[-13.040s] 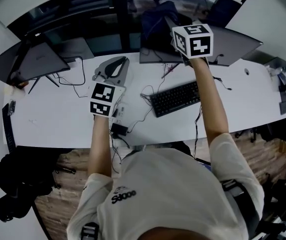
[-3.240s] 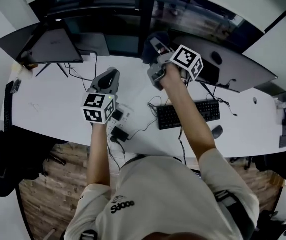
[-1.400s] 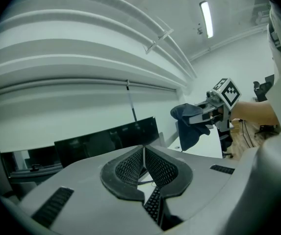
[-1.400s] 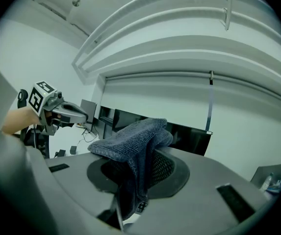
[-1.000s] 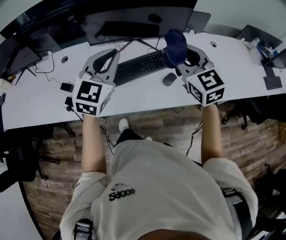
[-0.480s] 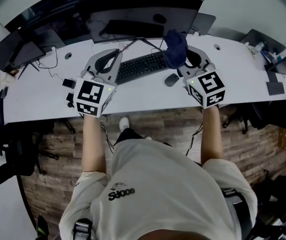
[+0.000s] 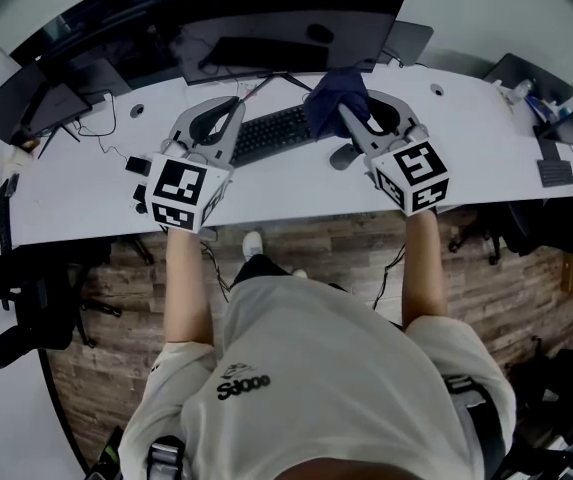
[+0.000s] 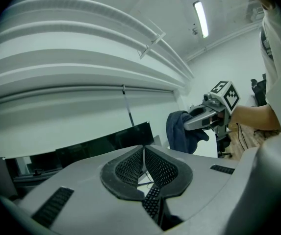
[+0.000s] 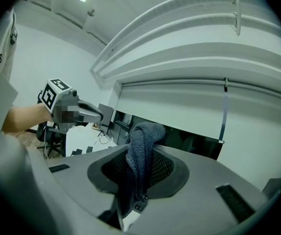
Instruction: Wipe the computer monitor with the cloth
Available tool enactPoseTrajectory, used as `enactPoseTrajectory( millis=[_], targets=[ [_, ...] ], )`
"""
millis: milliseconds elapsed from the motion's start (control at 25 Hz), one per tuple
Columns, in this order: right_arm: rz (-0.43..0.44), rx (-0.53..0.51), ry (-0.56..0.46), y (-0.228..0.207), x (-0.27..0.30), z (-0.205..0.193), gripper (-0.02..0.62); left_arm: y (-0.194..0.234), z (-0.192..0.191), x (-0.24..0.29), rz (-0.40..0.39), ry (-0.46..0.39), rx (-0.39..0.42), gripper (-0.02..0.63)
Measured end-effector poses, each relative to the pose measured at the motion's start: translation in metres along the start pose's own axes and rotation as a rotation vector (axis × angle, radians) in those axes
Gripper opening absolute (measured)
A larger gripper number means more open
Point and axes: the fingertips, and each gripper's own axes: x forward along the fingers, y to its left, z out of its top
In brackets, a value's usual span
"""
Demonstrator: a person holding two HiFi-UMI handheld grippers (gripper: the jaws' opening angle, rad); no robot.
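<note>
The dark monitor [image 7: 276, 38] stands at the back of the white desk [image 7: 86, 188], its screen facing away from the wall. My right gripper [image 7: 344, 110] is shut on a dark blue cloth [image 7: 329, 96], which hangs over the right end of the black keyboard [image 7: 271, 133], short of the screen. In the right gripper view the cloth [image 9: 142, 153] bunches up between the jaws. My left gripper [image 7: 228, 113] hovers over the keyboard's left end, shut on nothing, its pads [image 8: 130, 168] meeting. The left gripper view also shows the cloth [image 8: 182, 131] and the monitor [image 8: 106, 143].
A mouse [image 7: 344, 155] lies right of the keyboard, under my right gripper. A second screen [image 7: 36, 103] stands at the desk's left end with cables and a small black box [image 7: 138, 165] near it. More devices [image 7: 556, 138] sit at the far right. Wooden floor lies below the desk's front edge.
My right gripper has swung the cloth a little left and down toward the keyboard. The left gripper has hardly moved. Seconds earlier both grippers were at another desk.
</note>
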Motion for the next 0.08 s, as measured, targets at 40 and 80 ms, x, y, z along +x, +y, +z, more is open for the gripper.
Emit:
enactPoseTrajectory(
  millis=[40,80],
  targets=[
    [-0.001,-0.001,0.002,-0.001,-0.0004,-0.0009,0.072,-0.0005,0.001,0.0012,-0.001,-0.001,0.0,0.029],
    [-0.002,-0.002,0.005,-0.0021,-0.0009,-0.0018,0.074,-0.0011,0.002,0.0024,-0.002,-0.003,0.001,0.029]
  ],
)
